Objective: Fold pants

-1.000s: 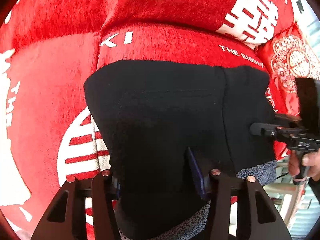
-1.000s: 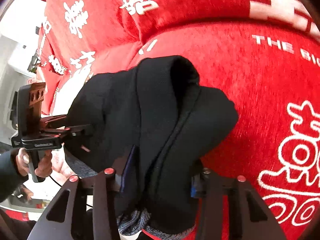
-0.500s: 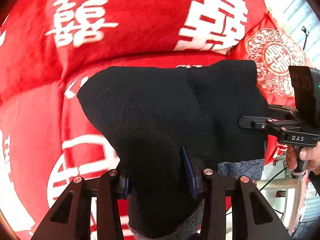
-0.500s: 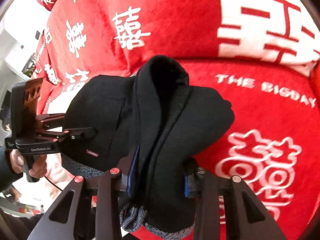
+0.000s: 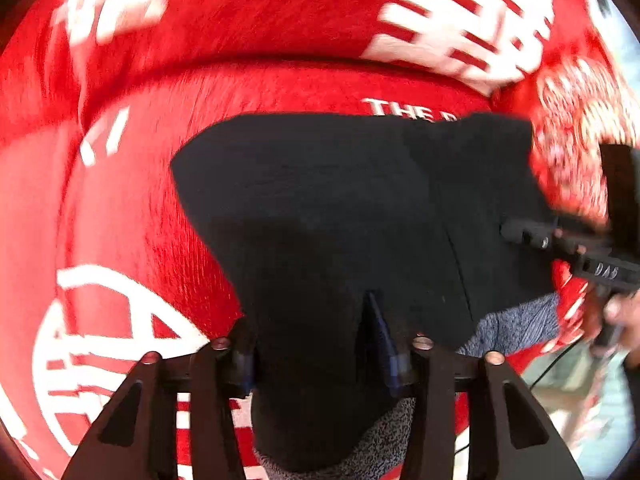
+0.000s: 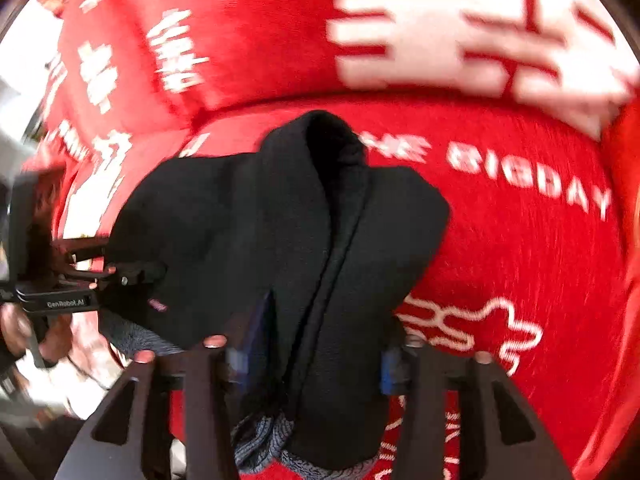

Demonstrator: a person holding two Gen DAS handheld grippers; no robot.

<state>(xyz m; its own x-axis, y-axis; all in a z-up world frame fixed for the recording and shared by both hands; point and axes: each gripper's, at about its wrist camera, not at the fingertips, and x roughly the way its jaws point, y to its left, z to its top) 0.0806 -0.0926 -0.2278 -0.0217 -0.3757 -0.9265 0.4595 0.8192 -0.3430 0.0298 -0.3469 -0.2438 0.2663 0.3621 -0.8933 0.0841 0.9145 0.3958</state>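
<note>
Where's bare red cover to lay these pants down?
Bare red cover lies right of the black pants, under the white lettering. More shows left of them, by the white round emblem. Around both claws, left claw and right claw, it is crowded.

Matt black cloth pants — fuzzy.

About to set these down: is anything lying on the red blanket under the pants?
Nothing visible. The black pants hang between the fingers of both the left gripper and the right gripper, whose fingers are opening. The red blanket around them shows only white print; directly beneath, the pants hide it.
</note>
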